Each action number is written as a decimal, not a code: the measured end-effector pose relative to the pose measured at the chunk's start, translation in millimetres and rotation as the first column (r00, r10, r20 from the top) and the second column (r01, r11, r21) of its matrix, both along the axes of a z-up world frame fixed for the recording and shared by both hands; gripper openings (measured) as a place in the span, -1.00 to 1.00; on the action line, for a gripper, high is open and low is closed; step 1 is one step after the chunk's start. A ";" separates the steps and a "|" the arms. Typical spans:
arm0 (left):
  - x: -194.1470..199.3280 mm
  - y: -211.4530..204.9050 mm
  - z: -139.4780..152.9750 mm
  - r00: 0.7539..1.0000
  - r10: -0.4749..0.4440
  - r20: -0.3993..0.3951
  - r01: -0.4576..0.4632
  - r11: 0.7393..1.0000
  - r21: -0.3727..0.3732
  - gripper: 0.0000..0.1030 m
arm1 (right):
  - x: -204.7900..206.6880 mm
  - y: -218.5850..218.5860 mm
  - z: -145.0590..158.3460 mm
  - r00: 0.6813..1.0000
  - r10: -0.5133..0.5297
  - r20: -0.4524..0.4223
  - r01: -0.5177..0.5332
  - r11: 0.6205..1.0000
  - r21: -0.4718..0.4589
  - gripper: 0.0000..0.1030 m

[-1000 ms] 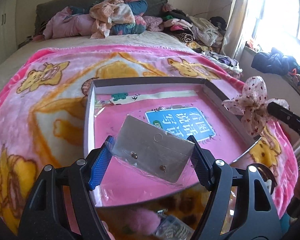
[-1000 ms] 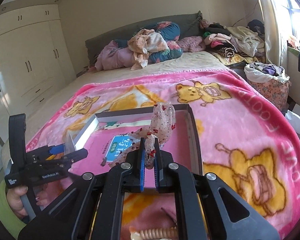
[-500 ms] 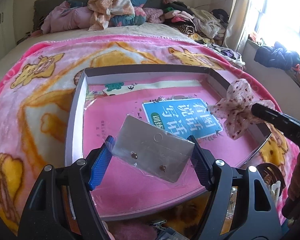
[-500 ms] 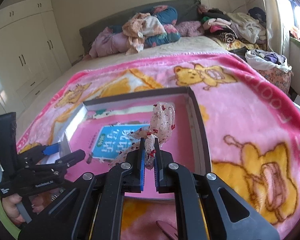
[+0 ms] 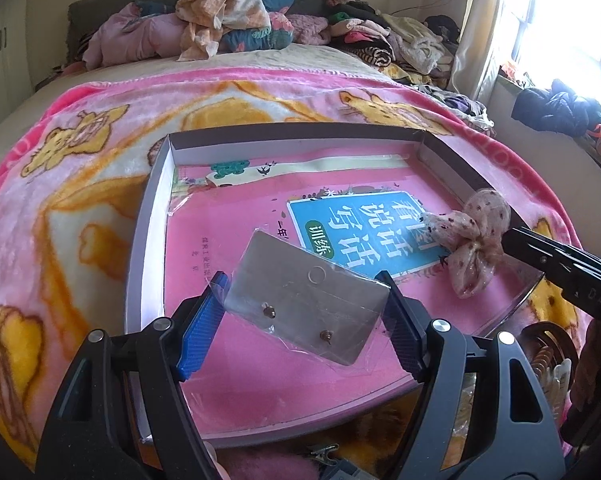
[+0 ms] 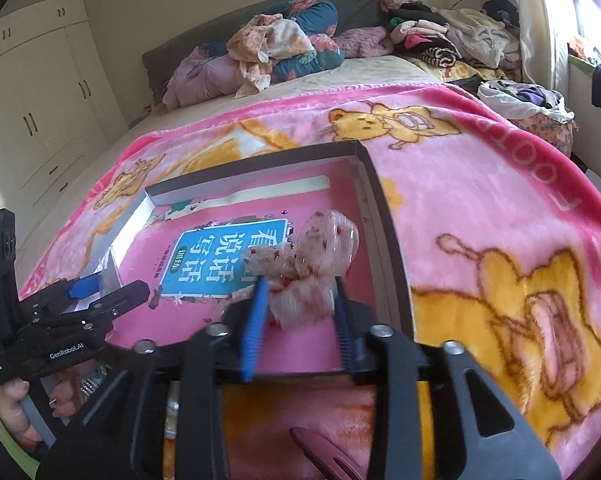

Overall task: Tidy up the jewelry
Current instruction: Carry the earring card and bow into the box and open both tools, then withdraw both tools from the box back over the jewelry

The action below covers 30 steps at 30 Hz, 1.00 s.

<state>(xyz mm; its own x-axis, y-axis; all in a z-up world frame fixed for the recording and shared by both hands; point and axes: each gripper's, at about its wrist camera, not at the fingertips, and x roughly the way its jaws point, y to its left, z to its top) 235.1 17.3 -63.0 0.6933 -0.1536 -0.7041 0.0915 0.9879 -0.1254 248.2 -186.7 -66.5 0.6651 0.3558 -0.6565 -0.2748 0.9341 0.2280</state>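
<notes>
My left gripper (image 5: 302, 300) is shut on a silver earring card in a clear sleeve (image 5: 306, 300), with two small studs, held over the near part of a shallow grey box (image 5: 148, 208). The box holds a pink book with a blue label (image 5: 364, 224). My right gripper (image 6: 300, 300) has its jaws spread apart, and a spotted fabric bow hair tie (image 6: 304, 264) sits loosely between them over the box's right side. The bow (image 5: 474, 240) also shows in the left wrist view at the right gripper's tip. The left gripper (image 6: 100, 296) shows at the left of the right wrist view.
The box lies on a pink bear-print blanket (image 5: 80, 184) on a bed. Clothes (image 5: 220, 20) are piled at the headboard. More hair accessories (image 5: 548, 364) lie near the box's front right corner. A window sill with dark clothes (image 5: 556, 108) is at the right.
Both grippers have moved forward over the box. The right gripper's jaws have opened from shut on the bow, which now sits loose between them. The left grip is unchanged.
</notes>
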 end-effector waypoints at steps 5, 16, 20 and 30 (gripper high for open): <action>0.1 -0.7 0.3 1.000 -0.002 0.001 0.002 1.000 0.000 0.27 | -10.8 -5.2 8.1 0.999 -0.016 0.034 0.015 1.000 0.010 0.02; -17.8 0.4 12.7 0.999 -0.006 0.049 0.007 1.000 -0.017 0.59 | -42.6 -9.5 27.8 0.992 -0.018 0.128 0.020 1.000 -0.010 0.39; -30.3 1.1 21.5 0.996 -0.009 0.084 0.010 1.000 -0.021 0.61 | -56.5 -12.7 35.6 0.988 -0.023 0.152 0.024 1.000 -0.007 0.39; -59.0 3.4 41.5 0.989 -0.005 0.147 0.012 0.999 -0.044 0.78 | -86.4 -22.4 47.4 0.983 -0.031 0.179 0.029 1.000 0.010 0.39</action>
